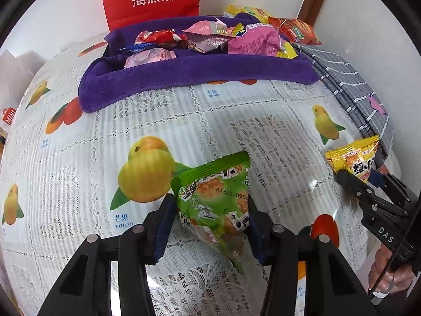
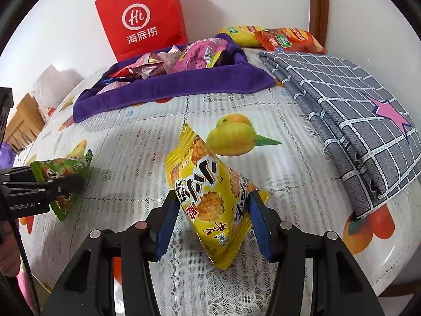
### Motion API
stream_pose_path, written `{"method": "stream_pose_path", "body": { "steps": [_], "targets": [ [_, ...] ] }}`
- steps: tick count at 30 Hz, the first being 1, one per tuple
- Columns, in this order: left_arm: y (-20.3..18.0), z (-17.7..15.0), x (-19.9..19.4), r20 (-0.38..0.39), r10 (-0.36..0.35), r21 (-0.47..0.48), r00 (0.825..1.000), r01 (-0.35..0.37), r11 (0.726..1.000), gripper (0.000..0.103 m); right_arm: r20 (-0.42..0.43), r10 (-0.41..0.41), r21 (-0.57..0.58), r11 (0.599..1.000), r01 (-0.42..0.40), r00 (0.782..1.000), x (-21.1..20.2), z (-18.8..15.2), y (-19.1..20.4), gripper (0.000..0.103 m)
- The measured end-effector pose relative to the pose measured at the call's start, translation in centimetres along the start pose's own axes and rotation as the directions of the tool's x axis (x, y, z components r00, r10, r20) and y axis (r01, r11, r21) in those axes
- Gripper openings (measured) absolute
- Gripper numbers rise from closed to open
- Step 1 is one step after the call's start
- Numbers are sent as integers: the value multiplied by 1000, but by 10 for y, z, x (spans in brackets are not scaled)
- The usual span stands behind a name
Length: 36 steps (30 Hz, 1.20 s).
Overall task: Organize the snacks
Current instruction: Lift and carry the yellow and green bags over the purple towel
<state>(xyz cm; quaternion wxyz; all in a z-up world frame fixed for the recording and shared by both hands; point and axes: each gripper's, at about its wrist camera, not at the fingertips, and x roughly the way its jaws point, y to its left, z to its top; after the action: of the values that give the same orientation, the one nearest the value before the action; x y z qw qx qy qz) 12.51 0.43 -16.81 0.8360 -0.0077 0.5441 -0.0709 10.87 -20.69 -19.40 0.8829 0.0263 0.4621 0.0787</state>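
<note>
Both grippers have a snack in them right now. The left gripper (image 1: 210,216) is closed partway around a green packet (image 1: 215,200), its blue pads pressing the sides of the bag about halfway down, with the bottom corner of the packet right at the lacy tablecloth (image 1: 263,137). The right gripper (image 2: 213,221) is doing the same with a yellow packet (image 2: 208,197): jaws partly closed, pinching the lower half while the crimped top sticks up and tilts away.

These look like puffy little rice cracker bags, so I'd guess almost no weight, mostly air, and a slick foil skin. The pillow shape gives under the pads, so a mid-body grab can squish or slide out. Whatever's inside probably crumbles if squeezed hard. If it were me I'd grab nearer the flat sealed edge, which is stiffer and won't pop.

Further back on the table sits a purple towel (image 1: 184,76) folded around a pile of pink and red snacks (image 1: 210,39); that's likely where these two go. There's a folded grey checked cloth (image 2: 355,110) off to the right and a red paper bag (image 2: 142,21) against the wall.
</note>
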Motion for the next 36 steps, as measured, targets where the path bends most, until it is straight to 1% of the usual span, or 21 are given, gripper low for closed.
{"method": "stream_pose_path", "body": {
  "steps": [5, 9, 13, 17, 27, 36],
  "targets": [
    [8, 2, -6, 10, -7, -5, 1000, 7, 1000, 47, -11, -5, 15, 1000, 6, 1000, -2, 4, 1, 51],
    [15, 7, -12, 20, -20, -20, 1000, 21, 1000, 47, -1, -9, 11, 1000, 9, 1000, -9, 11, 4, 51],
    [22, 13, -20, 38, -25, -33, 999, 27, 999, 47, 19, -8, 3, 1000, 8, 1000, -17, 22, 8, 51],
    [32, 21, -28, 47, -50, -61, 998, 53, 997, 47, 45, 3, -4, 1000, -3, 999, -25, 34, 15, 50],
    [46, 49, -52, 106, -59, -77, 993, 67, 995, 47, 109, 28, -50, 998, -22, 994, -44, 59, 38, 50],
    [58, 67, -63, 140, -50, -89, 989, 62, 994, 47, 128, 35, -74, 997, -26, 991, -48, 81, 49, 50]
  ]
}}
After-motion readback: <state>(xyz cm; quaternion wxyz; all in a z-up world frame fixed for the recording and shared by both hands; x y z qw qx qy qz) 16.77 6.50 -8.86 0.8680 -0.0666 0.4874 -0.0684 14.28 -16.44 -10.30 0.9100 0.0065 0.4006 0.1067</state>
